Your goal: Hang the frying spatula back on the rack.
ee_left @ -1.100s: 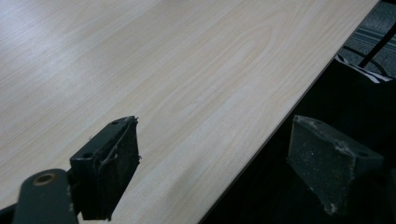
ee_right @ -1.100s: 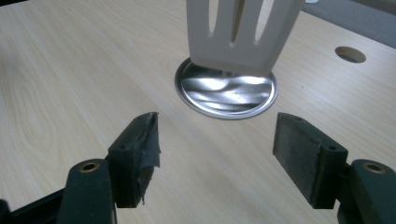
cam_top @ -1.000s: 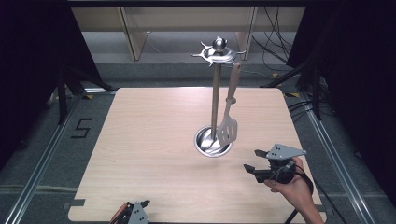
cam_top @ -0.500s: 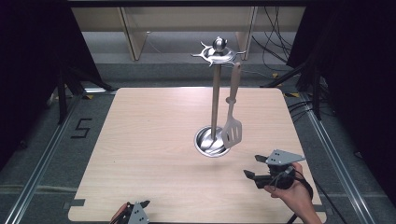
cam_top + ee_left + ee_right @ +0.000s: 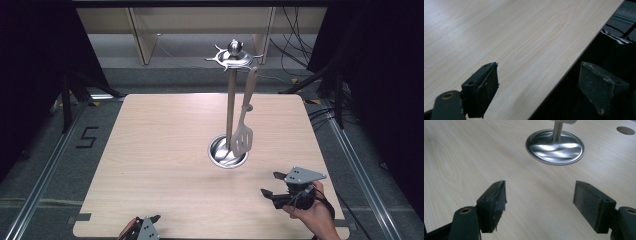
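right gripper (image 5: pixel 274 192): jaws wide, just been opening, nothing between, drawn back from stand (image 5: pixel 230 110) | spatula (image 5: pixel 243 135): hung on stand ahead, free | left gripper (image 5: pixel 150 225): released, empty, at near table (image 5: pixel 150 150) edge | hanging likely done

Bright tabletop (image 5: pixel 165 150), dark surroundings; close fingers (image 5: pixel 492 205) perhaps slightly soft.

We saw the right claw (image 5: pixel 270 186) as a black body topped by a grey three-cornered plate with small holes, a black cable trailing past the hand (image 5: pixel 315 212). The left claw (image 5: pixel 143 225) had a grey plate and an orange-red part. Its black pads (image 5: pixel 485 91) were scuffed, edges frayed, with screw holes.
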`<control>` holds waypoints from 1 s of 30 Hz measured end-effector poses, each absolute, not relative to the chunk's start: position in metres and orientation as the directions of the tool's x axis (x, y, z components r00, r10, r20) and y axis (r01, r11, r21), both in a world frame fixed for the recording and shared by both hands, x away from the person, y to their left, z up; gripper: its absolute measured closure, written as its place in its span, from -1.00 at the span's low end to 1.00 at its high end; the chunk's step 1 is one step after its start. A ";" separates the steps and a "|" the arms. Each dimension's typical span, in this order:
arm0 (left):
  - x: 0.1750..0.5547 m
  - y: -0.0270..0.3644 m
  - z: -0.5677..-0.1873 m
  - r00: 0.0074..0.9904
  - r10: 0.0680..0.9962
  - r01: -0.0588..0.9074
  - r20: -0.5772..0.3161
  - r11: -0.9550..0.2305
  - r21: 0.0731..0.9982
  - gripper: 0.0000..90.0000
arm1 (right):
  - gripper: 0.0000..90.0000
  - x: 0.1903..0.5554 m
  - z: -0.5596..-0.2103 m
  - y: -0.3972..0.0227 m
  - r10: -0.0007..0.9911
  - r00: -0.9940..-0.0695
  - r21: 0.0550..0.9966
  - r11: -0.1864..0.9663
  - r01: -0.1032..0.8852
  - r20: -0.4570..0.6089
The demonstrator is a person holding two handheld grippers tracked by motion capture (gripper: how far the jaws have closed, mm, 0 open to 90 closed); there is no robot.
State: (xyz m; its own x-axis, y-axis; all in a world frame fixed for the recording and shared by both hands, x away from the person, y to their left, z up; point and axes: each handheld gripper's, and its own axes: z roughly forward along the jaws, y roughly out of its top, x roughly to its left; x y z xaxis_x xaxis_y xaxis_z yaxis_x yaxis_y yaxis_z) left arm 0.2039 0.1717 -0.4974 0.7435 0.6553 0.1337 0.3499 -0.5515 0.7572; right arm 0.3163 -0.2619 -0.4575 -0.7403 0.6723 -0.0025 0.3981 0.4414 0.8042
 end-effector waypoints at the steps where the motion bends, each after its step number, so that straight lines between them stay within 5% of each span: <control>1: 0.204 0.172 -0.497 0.746 0.653 0.351 0.129 -0.550 0.758 -0.65 | -0.40 0.316 -0.459 -0.262 0.667 -0.745 0.798 0.448 0.404 0.003; 30: 0.204 0.173 -0.497 0.749 0.653 0.367 0.111 -0.549 0.751 -0.65 | -0.48 0.288 -0.482 -0.269 0.675 -0.737 0.790 0.443 0.423 0.016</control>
State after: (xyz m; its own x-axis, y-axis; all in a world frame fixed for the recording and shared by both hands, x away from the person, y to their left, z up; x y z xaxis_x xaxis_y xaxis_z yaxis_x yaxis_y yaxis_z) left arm 0.2041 0.1727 -0.4971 0.7490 0.6531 0.1112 0.3670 -0.5488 0.7511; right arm 0.2880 -0.2691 -0.4821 -0.7374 0.6753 0.0164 0.4235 0.4432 0.7901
